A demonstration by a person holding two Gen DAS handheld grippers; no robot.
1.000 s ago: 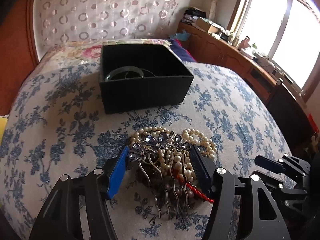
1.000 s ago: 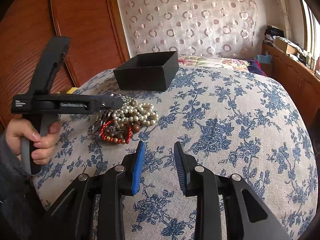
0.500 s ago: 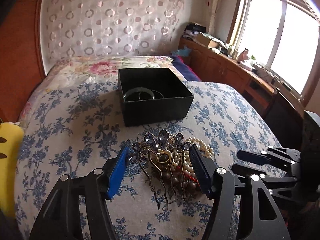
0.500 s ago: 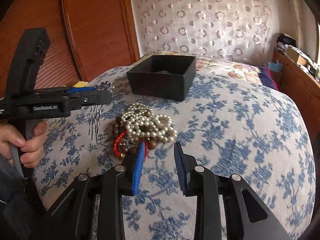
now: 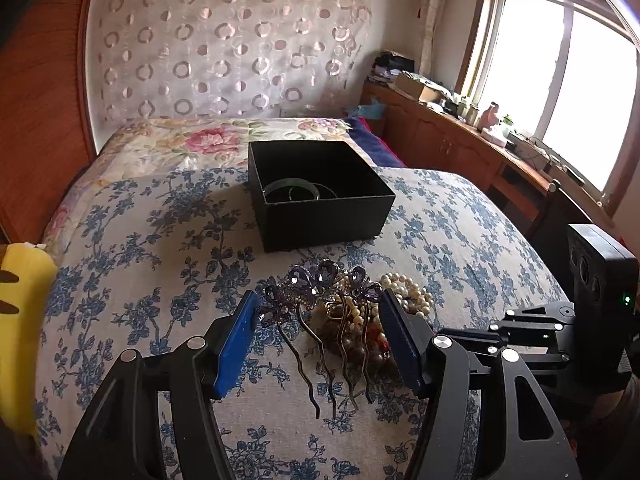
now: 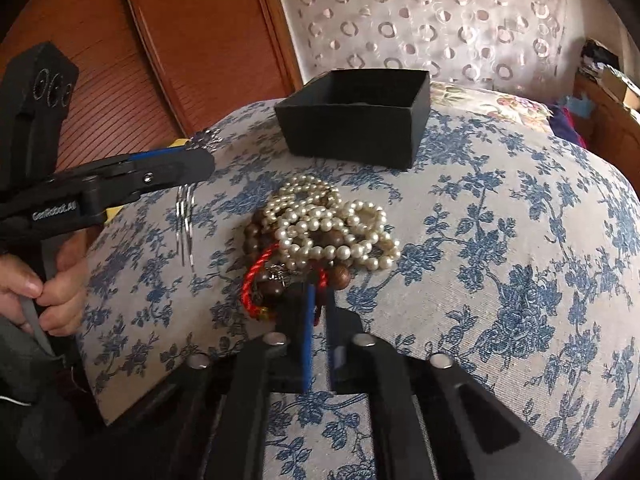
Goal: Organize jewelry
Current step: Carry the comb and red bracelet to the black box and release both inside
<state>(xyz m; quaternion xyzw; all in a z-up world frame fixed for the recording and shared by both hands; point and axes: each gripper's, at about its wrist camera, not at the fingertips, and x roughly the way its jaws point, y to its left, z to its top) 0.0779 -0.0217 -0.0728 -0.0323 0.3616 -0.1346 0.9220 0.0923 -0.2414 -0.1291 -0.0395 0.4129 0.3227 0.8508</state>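
My left gripper (image 5: pixel 318 316) is shut on a purple jewelled hair comb (image 5: pixel 320 284) and holds it above the bed; its prongs hang down (image 6: pixel 186 220). Below lies a heap of pearl strands (image 6: pixel 332 224), brown wooden beads (image 6: pixel 338 276) and a red cord bracelet (image 6: pixel 256 276). My right gripper (image 6: pixel 318 312) is shut on the red cord bracelet at the heap's near edge. A black open box (image 5: pixel 316 192) stands beyond, with a green bangle (image 5: pixel 290 192) inside; it also shows in the right wrist view (image 6: pixel 356 112).
The bed has a blue floral cover (image 6: pixel 500 240). A yellow object (image 5: pixel 20 320) lies at the left. A wooden headboard (image 6: pixel 192 40) stands behind, and a cluttered wooden cabinet (image 5: pixel 460 136) runs under the window on the right.
My left gripper has lifted the hair comb off the heap and drawn it up. My right gripper has moved in to the heap and closed from open onto the red cord.
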